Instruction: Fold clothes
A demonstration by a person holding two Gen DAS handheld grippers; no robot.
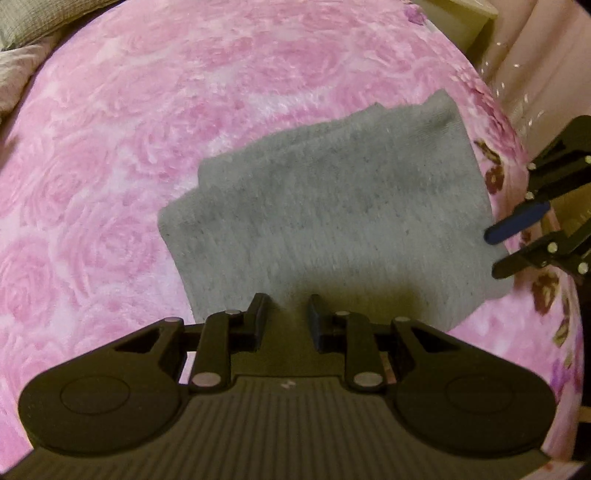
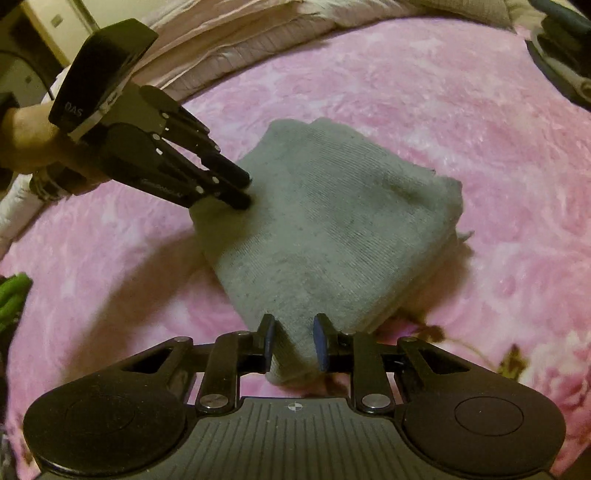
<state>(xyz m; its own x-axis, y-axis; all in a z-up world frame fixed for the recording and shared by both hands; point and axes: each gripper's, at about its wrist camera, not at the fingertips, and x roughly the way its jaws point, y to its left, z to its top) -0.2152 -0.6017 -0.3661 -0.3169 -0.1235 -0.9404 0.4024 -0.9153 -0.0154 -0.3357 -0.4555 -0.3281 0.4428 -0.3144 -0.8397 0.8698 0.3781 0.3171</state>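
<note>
A grey knit garment [image 1: 332, 206] [image 2: 332, 221] lies folded into a thick rectangle on a pink rose-patterned blanket [image 1: 129, 166] [image 2: 461, 110]. My left gripper [image 1: 287, 317] points steeply down over the near edge of the garment. In the right wrist view the left gripper [image 2: 245, 192] has its tips on the garment's left edge, jaws a little apart, with no fabric seen pinched. My right gripper [image 2: 294, 341] straddles the near corner of the garment with a narrow gap, and the fabric lies unbunched between its fingers. In the left wrist view the right gripper [image 1: 493, 254] is at the garment's right edge.
Pale quilted bedding [image 2: 240, 48] is piled along the far side of the bed, with a pillow [image 1: 37, 22] at one corner. Something green [image 2: 11, 295] shows at the left edge. A hand [image 2: 29, 136] holds the left gripper. The blanket drops off at the right beside a curtain [image 1: 546, 55].
</note>
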